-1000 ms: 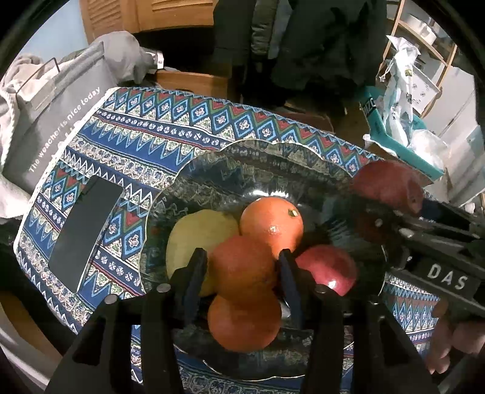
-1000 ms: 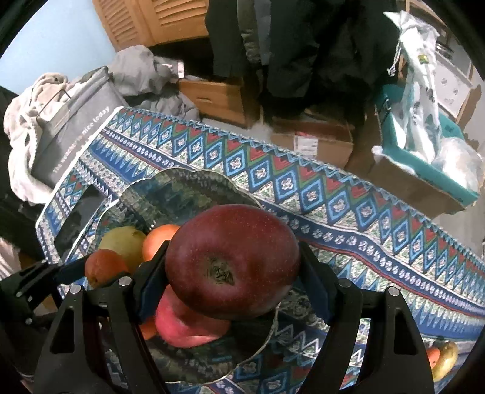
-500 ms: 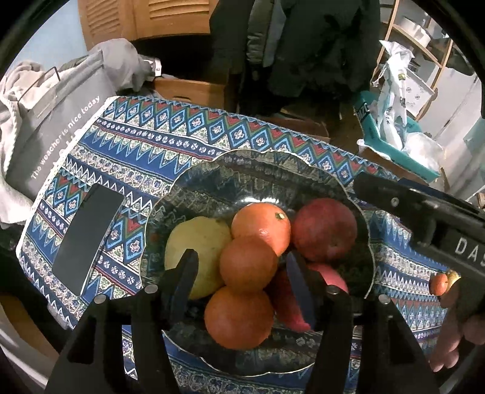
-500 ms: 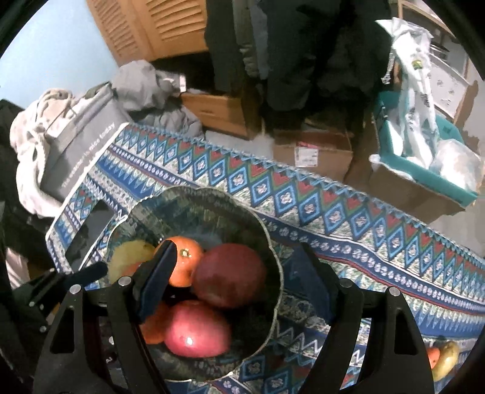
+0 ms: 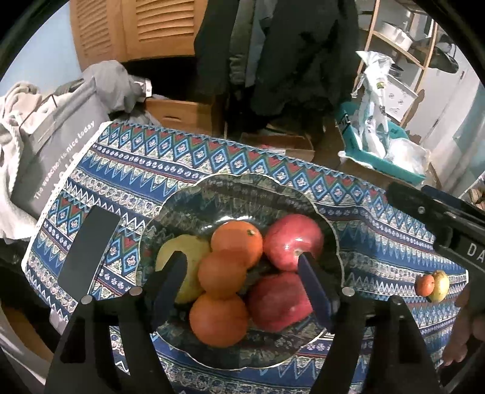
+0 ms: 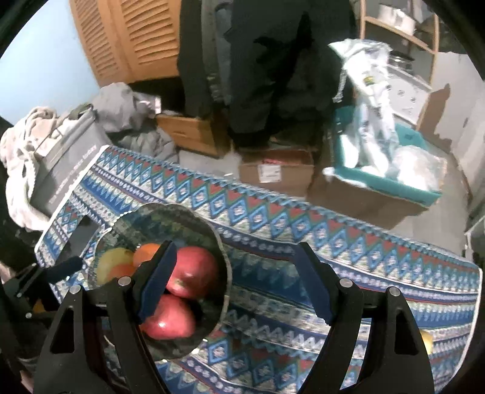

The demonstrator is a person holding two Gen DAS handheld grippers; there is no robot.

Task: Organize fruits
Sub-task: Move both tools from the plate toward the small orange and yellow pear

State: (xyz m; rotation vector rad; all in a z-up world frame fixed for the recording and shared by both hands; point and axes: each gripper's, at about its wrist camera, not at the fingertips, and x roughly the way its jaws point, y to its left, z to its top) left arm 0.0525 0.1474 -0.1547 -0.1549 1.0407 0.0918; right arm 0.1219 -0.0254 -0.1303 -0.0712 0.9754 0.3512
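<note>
A grey bag (image 5: 51,151) at the table's left end reads "The weather is nice today"; the right gripper's body at the left view's edge shows the letters "DA" (image 5: 473,251), the rest cut off. A label on a cardboard box (image 6: 272,172) is too blurred to read. The bowl (image 5: 242,188) sits on a blue patterned cloth (image 5: 151,163) and holds three oranges (image 5: 236,242), two red apples (image 5: 291,239) and a yellowish fruit (image 5: 178,251), perhaps a pear. The left gripper (image 5: 242,282) hovers over them, spread wide and empty. The right gripper (image 6: 236,282) is also wide and empty, beside the bowl's right rim. Two small fruits (image 5: 432,283) lie near the cloth's right end. A dark phone (image 5: 88,251) lies left of the bowl. Behind: louvered wooden doors (image 5: 136,27), hanging coats (image 5: 272,51), a teal bin (image 6: 379,178).
</note>
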